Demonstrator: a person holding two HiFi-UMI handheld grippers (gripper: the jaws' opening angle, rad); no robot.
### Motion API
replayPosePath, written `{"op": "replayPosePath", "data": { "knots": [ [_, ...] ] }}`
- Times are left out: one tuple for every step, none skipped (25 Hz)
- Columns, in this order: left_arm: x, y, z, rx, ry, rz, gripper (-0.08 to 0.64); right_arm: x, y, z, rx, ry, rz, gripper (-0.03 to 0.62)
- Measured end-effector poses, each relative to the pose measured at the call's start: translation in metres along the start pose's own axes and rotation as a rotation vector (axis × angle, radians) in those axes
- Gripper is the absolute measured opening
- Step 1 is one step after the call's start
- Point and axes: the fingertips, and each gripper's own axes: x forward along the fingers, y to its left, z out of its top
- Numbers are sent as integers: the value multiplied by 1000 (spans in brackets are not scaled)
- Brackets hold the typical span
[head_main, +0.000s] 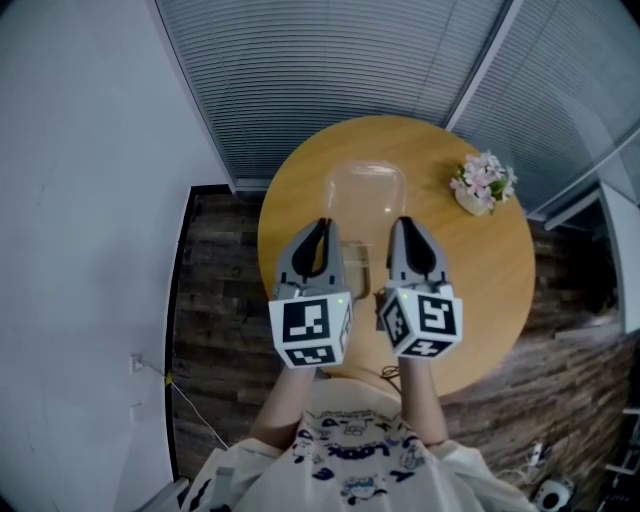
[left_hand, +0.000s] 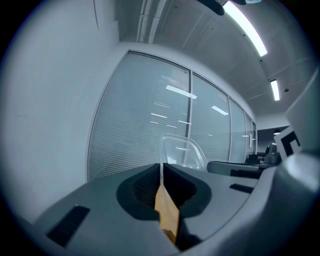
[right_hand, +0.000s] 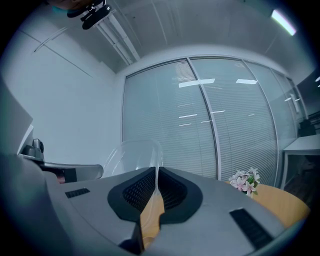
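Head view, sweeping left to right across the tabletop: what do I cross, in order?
left hand-held gripper → clear plastic container, its near edge clamped by both grippers → right hand-held gripper → pot of pink flowers

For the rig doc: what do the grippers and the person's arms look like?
The left gripper and right gripper are grey tapering shells with black ribbed pads; each carries a white cube with black square markers. No cables show on them. Arms are bare below a white printed T-shirt.
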Motion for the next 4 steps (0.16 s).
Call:
{"op": "replayPosePath", "data": {
  "knots": [
    [0, 0, 0, -1, 0, 0, 21, 0, -1, 0, -1, -1, 0, 21],
    [1, -1, 0, -1, -1, -1, 21, 1, -2, -1, -1, 0, -1, 21],
    [2, -1, 0, 0, -1, 0, 21, 2, -2, -1, -1, 1, -3, 21],
    [2, -1, -1, 1, -1, 0, 21, 2, -3, -2, -1, 3, -4, 21]
  ]
}}
